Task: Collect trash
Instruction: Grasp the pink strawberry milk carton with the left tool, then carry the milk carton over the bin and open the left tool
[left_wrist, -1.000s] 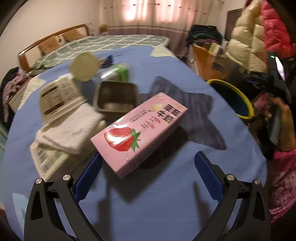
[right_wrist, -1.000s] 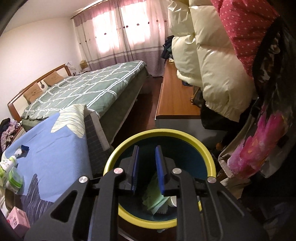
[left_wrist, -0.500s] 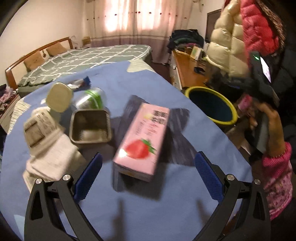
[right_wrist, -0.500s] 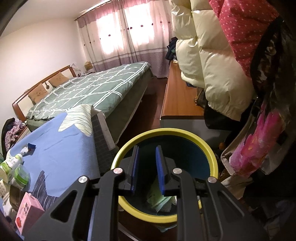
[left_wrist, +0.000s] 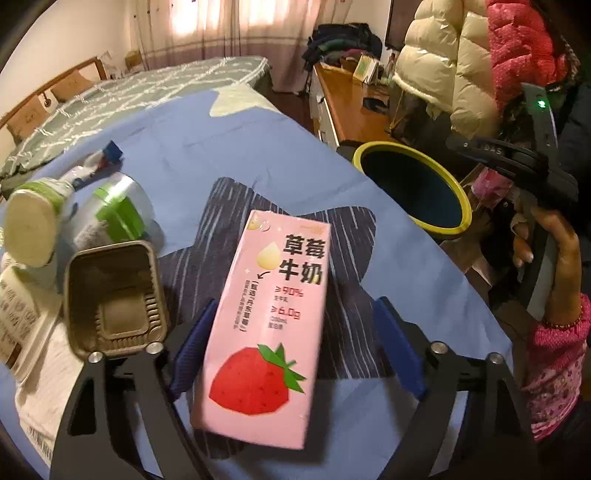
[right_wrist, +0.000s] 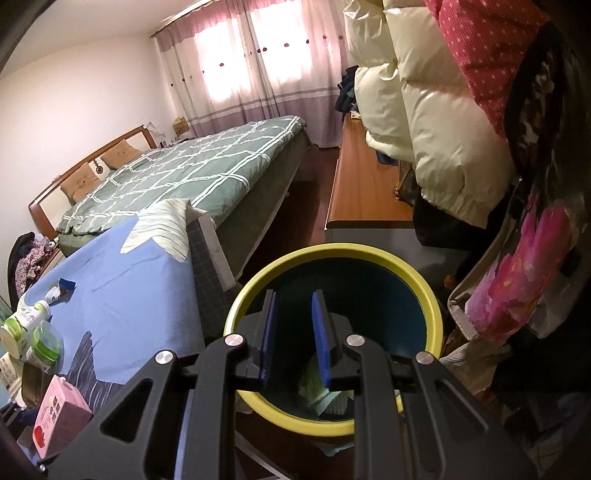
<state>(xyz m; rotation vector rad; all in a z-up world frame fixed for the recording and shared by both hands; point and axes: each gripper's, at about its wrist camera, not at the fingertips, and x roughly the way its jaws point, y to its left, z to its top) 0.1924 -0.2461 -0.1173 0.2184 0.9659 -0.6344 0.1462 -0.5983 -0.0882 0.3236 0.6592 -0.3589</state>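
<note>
Left jaws closing around the carton; right jaws nearly shut over the bin.

The left gripper (left_wrist: 295, 350) straddles the pink carton (left_wrist: 266, 325) on the blue tabletop (left_wrist: 229, 147), its right pad clear of it. A foil tray (left_wrist: 114, 299) lies left. The right gripper (right_wrist: 293, 341) holds nothing above the bin (right_wrist: 436, 321).

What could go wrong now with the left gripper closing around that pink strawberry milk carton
1. The left gripper has just been closing; its right pad still stands off the pink carton, so the carton may skid or twist.
2. The brown tray sits close beside the left pad and could get bumped.
3. The right gripper over the yellow-rimmed bin may block the drop.
</note>
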